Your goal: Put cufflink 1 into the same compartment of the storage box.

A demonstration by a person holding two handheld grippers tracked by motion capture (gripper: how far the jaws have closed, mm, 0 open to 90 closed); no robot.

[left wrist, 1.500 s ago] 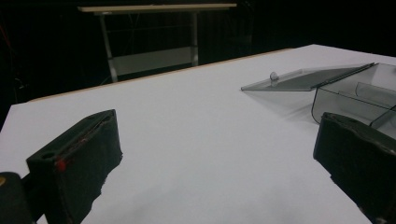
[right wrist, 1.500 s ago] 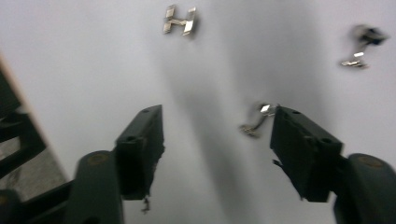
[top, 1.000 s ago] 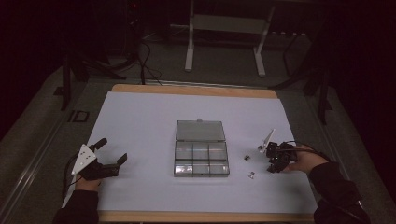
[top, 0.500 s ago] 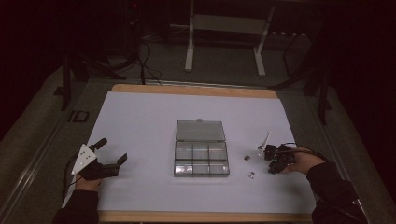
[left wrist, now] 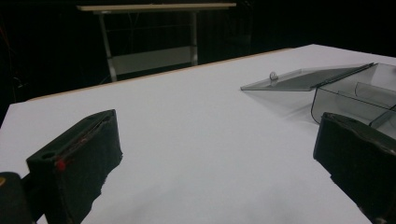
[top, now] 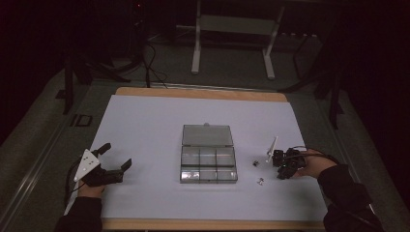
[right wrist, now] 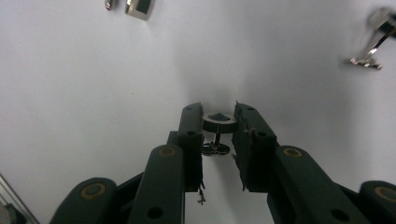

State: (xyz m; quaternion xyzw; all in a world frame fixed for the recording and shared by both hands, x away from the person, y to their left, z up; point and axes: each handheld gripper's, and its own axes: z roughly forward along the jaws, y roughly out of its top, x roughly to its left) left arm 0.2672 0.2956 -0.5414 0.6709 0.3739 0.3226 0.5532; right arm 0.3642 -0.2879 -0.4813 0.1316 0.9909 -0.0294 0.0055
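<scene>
My right gripper (right wrist: 218, 114) points down at the white table and is shut on a small metal cufflink (right wrist: 217, 122), its round head pinched between the pads. In the high view this gripper (top: 278, 164) is right of the clear compartment box (top: 208, 162). Two more small metal pieces (top: 255, 163) (top: 261, 181) lie between the box and that gripper. My left gripper (top: 117, 154) rests near the table's left front, open and holding nothing. Between its wide jaws in the left gripper view (left wrist: 215, 135) lies bare table, with the box (left wrist: 355, 91) at the right.
The box's lid (top: 207, 135) lies folded back flat toward the far side. Loose metal pieces (right wrist: 139, 7) (right wrist: 373, 46) lie beyond the right gripper's tips. A white sheet (top: 159, 121) covers the wooden table. A metal stand (top: 232, 29) stands on the floor beyond.
The right gripper has edged slightly toward the box. The left gripper has kept still.
</scene>
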